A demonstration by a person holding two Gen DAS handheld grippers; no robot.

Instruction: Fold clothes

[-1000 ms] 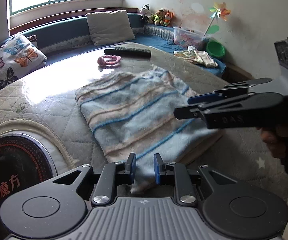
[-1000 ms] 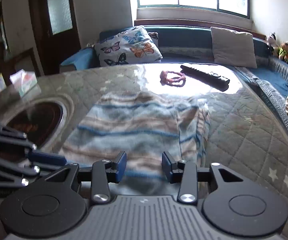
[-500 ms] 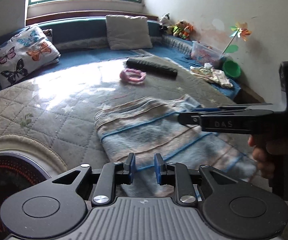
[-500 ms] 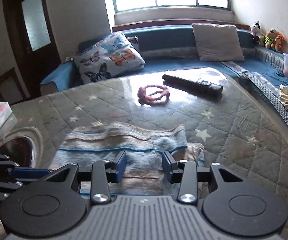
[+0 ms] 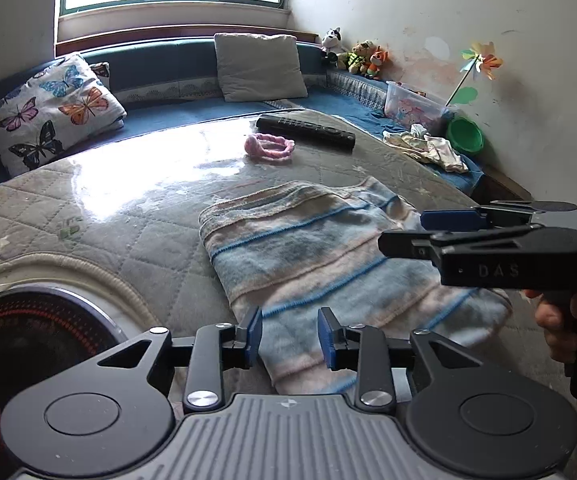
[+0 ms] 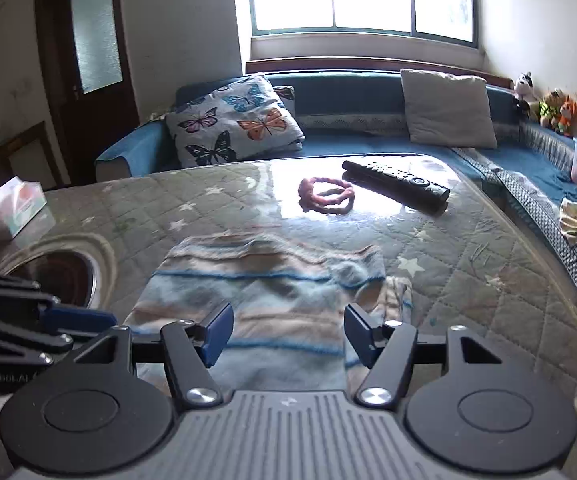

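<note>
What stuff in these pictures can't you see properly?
- Near edge of the striped folded cloth: in both wrist views, each gripper's own body covers it.
- Person's hand: left wrist view, cut off by the right edge and partly behind the right gripper.
- Remote control buttons: too small to read.
- Clear plastic box contents: left wrist view, too small and blurry.
- Left gripper: its fingers stand apart, holding nothing.

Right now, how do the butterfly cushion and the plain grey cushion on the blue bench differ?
The butterfly cushion is white with coloured butterflies; the plain grey cushion carries no pattern. The butterfly cushion slumps in the bench corner nearer the door; the grey cushion stands more upright under the window, nearer the soft toys. The butterfly cushion looks plumper, the grey cushion flatter. Both lean against the blue bench back, beyond the quilted table.
</note>
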